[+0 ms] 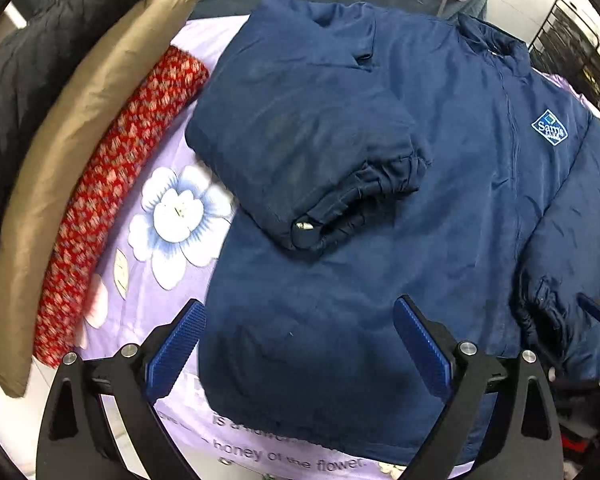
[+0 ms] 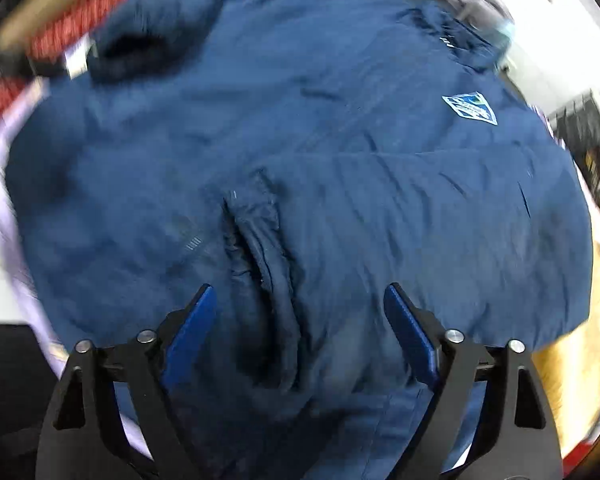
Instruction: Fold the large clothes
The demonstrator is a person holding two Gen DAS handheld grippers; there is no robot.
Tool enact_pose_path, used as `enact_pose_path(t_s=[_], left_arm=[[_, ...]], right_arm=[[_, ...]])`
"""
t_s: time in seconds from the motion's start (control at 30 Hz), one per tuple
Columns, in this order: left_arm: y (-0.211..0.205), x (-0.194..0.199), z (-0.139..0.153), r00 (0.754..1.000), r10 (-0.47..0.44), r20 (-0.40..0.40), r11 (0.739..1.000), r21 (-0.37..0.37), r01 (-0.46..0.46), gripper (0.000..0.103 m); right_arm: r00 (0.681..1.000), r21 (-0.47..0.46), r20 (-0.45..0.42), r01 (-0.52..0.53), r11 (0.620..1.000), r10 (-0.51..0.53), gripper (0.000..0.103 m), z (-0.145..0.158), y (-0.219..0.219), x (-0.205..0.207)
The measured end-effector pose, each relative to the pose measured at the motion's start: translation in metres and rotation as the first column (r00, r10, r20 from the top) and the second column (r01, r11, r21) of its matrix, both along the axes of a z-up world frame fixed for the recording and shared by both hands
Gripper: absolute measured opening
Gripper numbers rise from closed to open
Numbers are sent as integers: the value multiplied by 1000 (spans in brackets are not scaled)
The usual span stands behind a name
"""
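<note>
- Padded navy-blue zip jacket (image 1: 380, 184) lies flat on lilac floral sheet (image 1: 172, 216), one sleeve folded across chest.
- Left gripper (image 1: 298, 344): jaws wide apart, empty, above hem.
- Right gripper (image 2: 300, 332): jaws apart, straddling a cuff (image 2: 260, 248), not pressing it.

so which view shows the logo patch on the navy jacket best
The left wrist view: the logo patch sits sharp on the navy jacket, its white lettering crisp. The right wrist view also shows the patch, but motion blur smears it and the lettering cannot be read.
</note>
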State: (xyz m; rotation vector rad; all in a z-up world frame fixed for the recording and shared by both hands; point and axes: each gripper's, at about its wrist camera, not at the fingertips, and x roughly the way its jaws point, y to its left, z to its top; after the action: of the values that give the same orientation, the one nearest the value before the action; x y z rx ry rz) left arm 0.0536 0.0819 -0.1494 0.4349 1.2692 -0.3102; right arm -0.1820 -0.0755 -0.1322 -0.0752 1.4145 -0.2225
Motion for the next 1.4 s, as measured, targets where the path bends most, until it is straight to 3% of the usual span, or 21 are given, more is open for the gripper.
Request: enact_pose_path(t_s=[0.07,0.13,0.3,0.4,0.6,0.67,0.7,0.8,0.9,0.93,0.97,1.0,1.03,1.07,1.1,1.17,1.2,1.23,1.27,1.33,1.4], left_arm=[[-1,-2,0,999,-20,29,999,37,19,93],[2,-3,-2,999,-22,29,999,47,21,93],[10,-5,-12,1000,9,2,998,62,-9,93],[9,-8,-14,1000,7,2,998,66,-7,93],[0,-12,-7,999,-19,30,998,67,17,93],[0,-12,-4,999,-10,39,998,62,7,93],[1,-13,-3,999,0,44,998,60,-2,93],[4,-15,-1,998,22,52,998,58,-25,93],[11,-16,-1,998,37,55,997,63,-40,93],[16,-16,-2,997,46,58,997,61,-49,93],[21,-15,-1,997,57,57,997,53,-60,93],[26,-14,-1,996,67,54,997,41,-69,93],[32,-12,-2,996,79,47,996,27,-80,93],[40,-9,-3,995,97,36,995,14,-97,93],[46,-6,-4,994,108,29,994,5,-108,93],[60,2,-7,992,122,16,992,-24,-121,93],[65,5,-8,992,124,15,992,-28,-123,93],[70,10,-10,992,122,14,992,-29,-122,93],[74,14,-12,993,119,9,992,-30,-119,93],[82,23,-16,993,117,-7,992,-44,-117,93],[87,30,-19,994,110,-24,991,-67,-112,93]], right_arm=[[999,-14,-41,-5,1000,4,44,-12,-4,0],[998,1,-11,57,998,-57,17,-5,-19,-5],[945,88,134,287,954,-297,11,52,-82,-35],[878,75,251,403,912,-409,10,105,-130,-68],[656,31,441,671,741,-612,9,205,-254,-161],[575,-8,483,757,653,-661,9,233,-298,-202],[546,-17,493,784,620,-677,9,240,-312,-217],[427,-52,502,883,467,-752,9,253,-370,-273],[285,31,478,940,340,-831,12,245,-404,-316],[223,61,464,957,282,-857,15,240,-413,-333],[189,67,455,967,245,-870,28,236,-414,-344],[160,88,458,971,223,-875,49,234,-410,-350],[119,147,482,966,214,-868,61,232,-403,-359],[98,188,503,957,220,-859,74,231,-395,-361],[103,201,515,951,236,-851,74,228,-388,-357],[191,208,526,916,343,-829,74,223,-364,-336],[245,210,520,892,400,-818,74,215,-355,-325],[335,218,490,847,485,-805,75,202,-336,-305],[402,235,455,807,542,-795,77,192,-320,-294],[525,285,376,718,634,-764,78,163,-285,-266],[598,345,310,654,673,-739,78,131,-254,-245]])
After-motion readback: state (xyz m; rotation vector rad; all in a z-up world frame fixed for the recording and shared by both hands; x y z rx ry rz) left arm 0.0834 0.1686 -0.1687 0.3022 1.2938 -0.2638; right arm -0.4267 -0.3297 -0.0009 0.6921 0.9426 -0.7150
